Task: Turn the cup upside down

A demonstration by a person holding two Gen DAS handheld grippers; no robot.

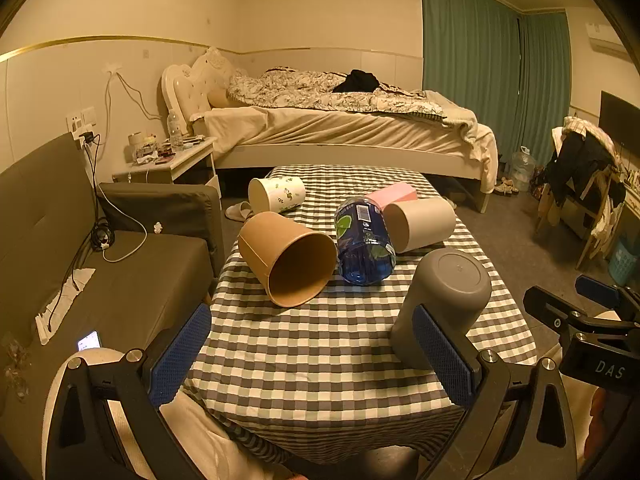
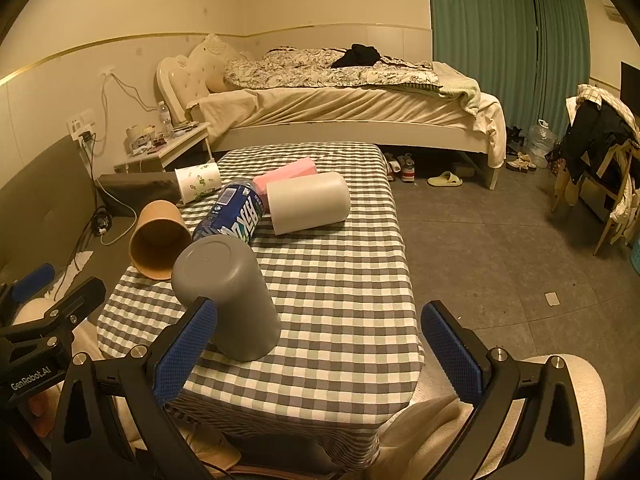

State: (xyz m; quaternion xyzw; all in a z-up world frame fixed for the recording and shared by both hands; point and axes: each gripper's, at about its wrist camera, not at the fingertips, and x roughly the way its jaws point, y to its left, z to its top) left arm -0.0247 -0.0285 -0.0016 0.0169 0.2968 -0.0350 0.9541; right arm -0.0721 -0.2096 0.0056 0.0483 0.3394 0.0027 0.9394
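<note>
A grey cup (image 1: 444, 304) stands upside down, base up, on the checkered table (image 1: 320, 344); it also shows in the right wrist view (image 2: 228, 296). My left gripper (image 1: 312, 356) is open, with the cup just beyond its right pad (image 1: 444, 354), apart from it. My right gripper (image 2: 320, 352) is open and empty, with the cup just beyond its left pad (image 2: 186, 350). A brown cup (image 1: 288, 258), a beige cup (image 1: 420, 222) and a white floral cup (image 1: 278, 194) lie on their sides further back.
A blue bottle (image 1: 364, 242) lies between the brown and beige cups, with a pink box (image 1: 394, 194) behind. A dark sofa (image 1: 80, 240) is at the left, a bed (image 1: 340, 124) behind, a chair with clothes (image 1: 588, 168) at the right.
</note>
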